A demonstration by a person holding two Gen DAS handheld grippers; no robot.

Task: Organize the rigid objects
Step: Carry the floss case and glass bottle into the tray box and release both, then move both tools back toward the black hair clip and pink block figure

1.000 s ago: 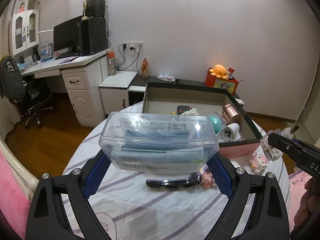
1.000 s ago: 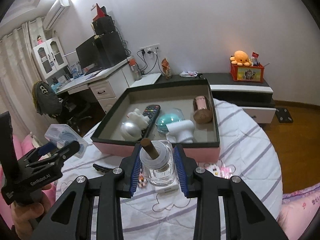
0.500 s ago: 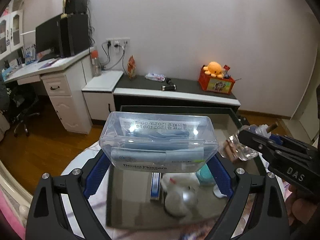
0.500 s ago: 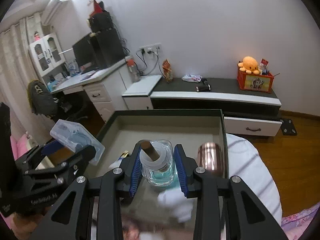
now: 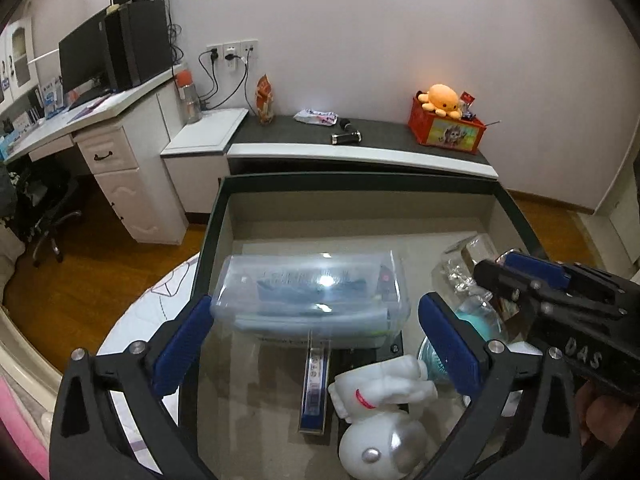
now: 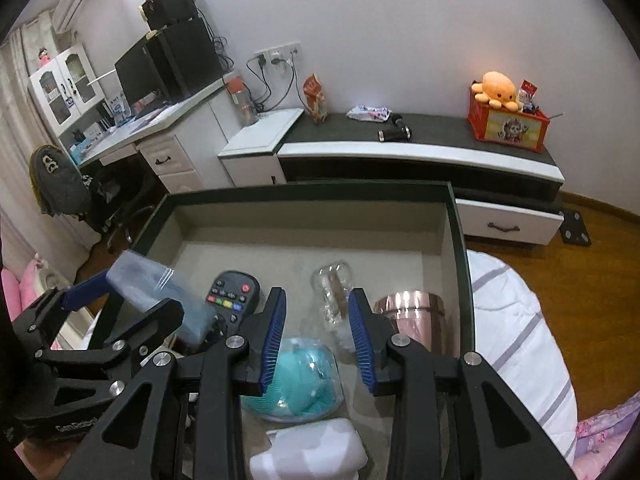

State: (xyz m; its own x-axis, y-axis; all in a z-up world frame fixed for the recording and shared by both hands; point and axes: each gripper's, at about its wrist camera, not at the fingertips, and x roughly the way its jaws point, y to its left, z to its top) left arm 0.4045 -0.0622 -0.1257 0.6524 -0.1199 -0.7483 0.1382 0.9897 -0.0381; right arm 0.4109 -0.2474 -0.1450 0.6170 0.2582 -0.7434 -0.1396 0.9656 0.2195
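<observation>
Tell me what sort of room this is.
Most likely a home bedroom or study: a computer desk with a monitor, a low TV-style cabinet, and an octopus plush on a toy crate.

Both wrist views close above box (image 5: 224,216)

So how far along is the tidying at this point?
Done: remote, teal dome, copper cup and white figure sit in the storage box. In hand: nothing; left gripper and right gripper are open, floss case and glass bottle loose inside, blurred. Left: cannot tell; the bedspread is mostly hidden.
</observation>
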